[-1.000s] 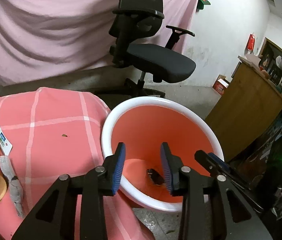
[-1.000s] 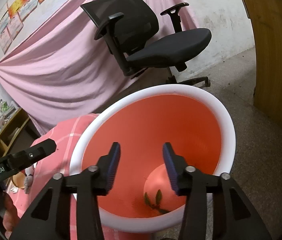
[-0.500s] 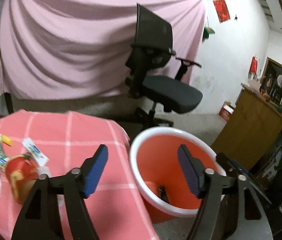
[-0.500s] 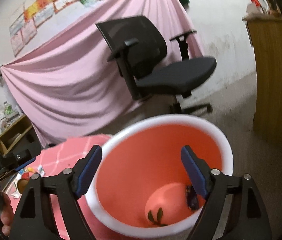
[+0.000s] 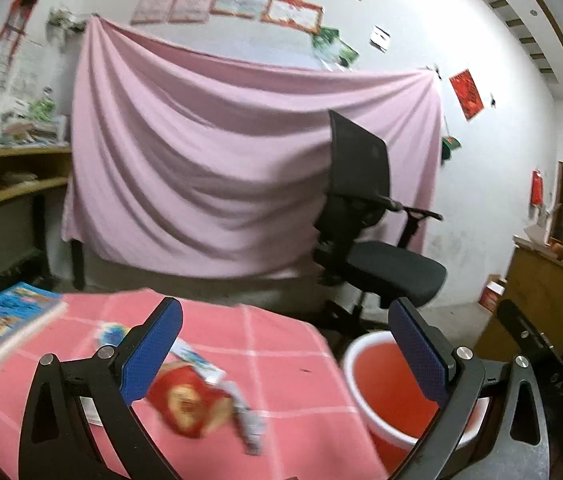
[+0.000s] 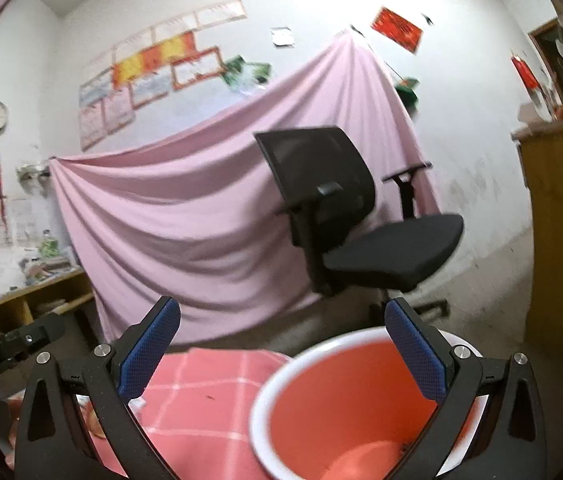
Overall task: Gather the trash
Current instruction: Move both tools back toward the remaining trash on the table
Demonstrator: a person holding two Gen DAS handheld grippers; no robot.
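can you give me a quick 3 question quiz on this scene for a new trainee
1. True or false: the left claw is shut on a piece of trash.
2. Multiple choice: where does the red bucket stand relative to the pink checked table? A) on top of it B) beside its edge, lower down C) behind the office chair
3. Fill in: the red packet lies on the ____, near a grey crumpled wrapper.

Key:
1. False. Both the left claw and the right claw are wide open and hold nothing.
2. B
3. table
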